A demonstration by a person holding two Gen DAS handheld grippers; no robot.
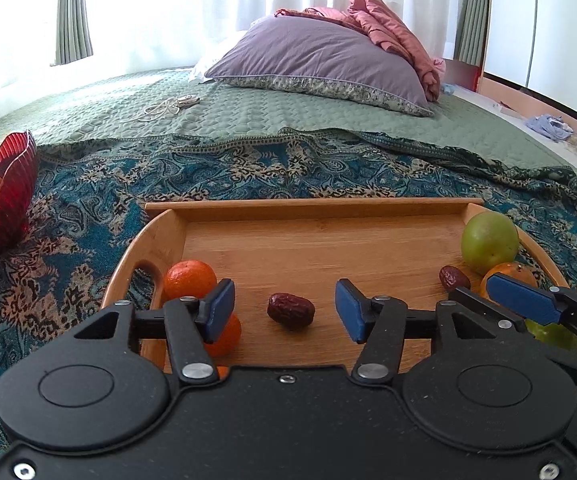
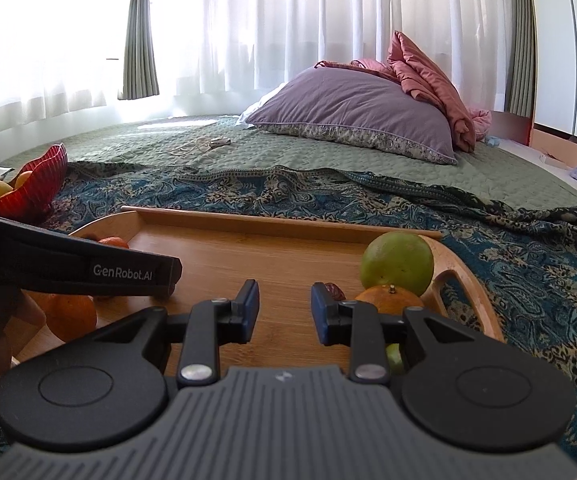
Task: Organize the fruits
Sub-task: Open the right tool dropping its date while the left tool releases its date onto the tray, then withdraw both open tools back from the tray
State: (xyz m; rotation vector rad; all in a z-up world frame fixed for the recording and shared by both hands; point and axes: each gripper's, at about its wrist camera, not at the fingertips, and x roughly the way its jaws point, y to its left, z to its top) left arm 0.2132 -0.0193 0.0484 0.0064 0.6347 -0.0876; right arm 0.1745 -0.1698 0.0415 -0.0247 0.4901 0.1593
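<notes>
A wooden tray point(image 1: 308, 204) lies on a patterned cloth on a bed. My left gripper point(image 1: 284, 308) is open low over the tray, and a dark red date point(image 1: 291, 310) lies on the board between its blue pads, untouched. Two oranges point(image 1: 189, 280) sit by its left finger. At the tray's right end a green fruit point(image 2: 396, 262), an orange point(image 2: 388, 298) and a second date point(image 2: 334, 290) are clustered. My right gripper point(image 2: 284, 310) is open just left of them, with only bare board between its pads. Another green fruit is partly hidden under it.
A red ribbed bowl point(image 1: 4, 196) holding oranges and a yellow fruit stands on the cloth left of the tray. A purple pillow point(image 1: 320, 60) and pink quilt lie at the far end of the bed. A cable point(image 1: 164, 108) lies on the green bedspread.
</notes>
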